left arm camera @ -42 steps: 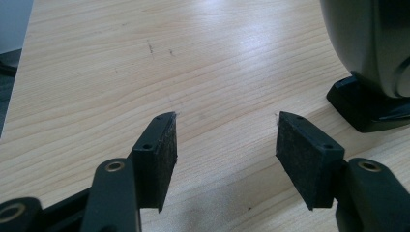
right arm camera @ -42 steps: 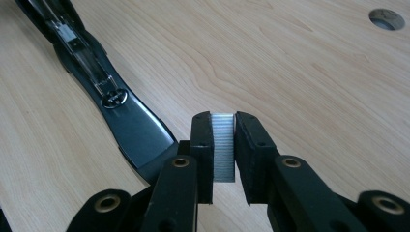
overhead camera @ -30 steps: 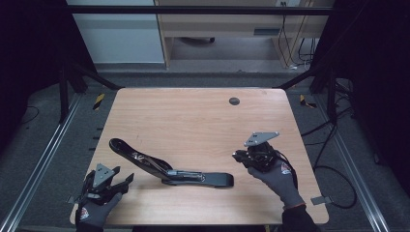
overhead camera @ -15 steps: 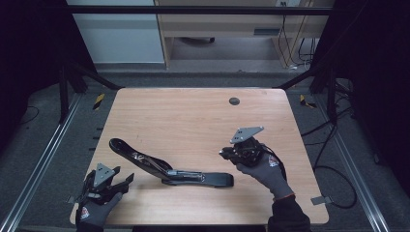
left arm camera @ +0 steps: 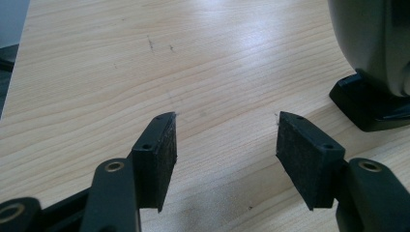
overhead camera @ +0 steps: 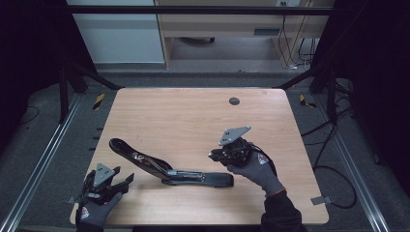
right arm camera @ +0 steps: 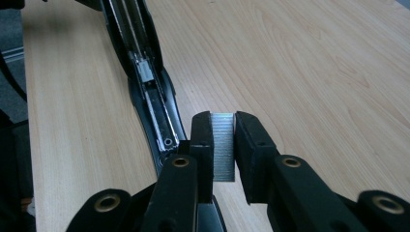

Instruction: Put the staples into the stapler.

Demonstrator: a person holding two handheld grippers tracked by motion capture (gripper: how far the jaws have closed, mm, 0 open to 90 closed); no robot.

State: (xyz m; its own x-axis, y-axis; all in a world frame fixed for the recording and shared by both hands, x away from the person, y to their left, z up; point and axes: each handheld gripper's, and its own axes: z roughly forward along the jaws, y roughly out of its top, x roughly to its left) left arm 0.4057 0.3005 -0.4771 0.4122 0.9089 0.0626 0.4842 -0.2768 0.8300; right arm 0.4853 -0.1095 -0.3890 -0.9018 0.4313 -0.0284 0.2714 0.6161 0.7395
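My right hand-held gripper (right arm camera: pixel 223 145) is clamped on a strip of staples (right arm camera: pixel 223 145) above the opened stapler (overhead camera: pixel 169 169) near the table's (overhead camera: pixel 193 116) front edge; my left hand-held gripper (left arm camera: pixel 225 145) stands apart at the front left corner.

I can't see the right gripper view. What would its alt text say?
Two black jaws of the right gripper clamp a silvery strip of staples just above a light wooden table. Beside them to the left, an opened black stapler stretches away, its metal staple channel exposed.
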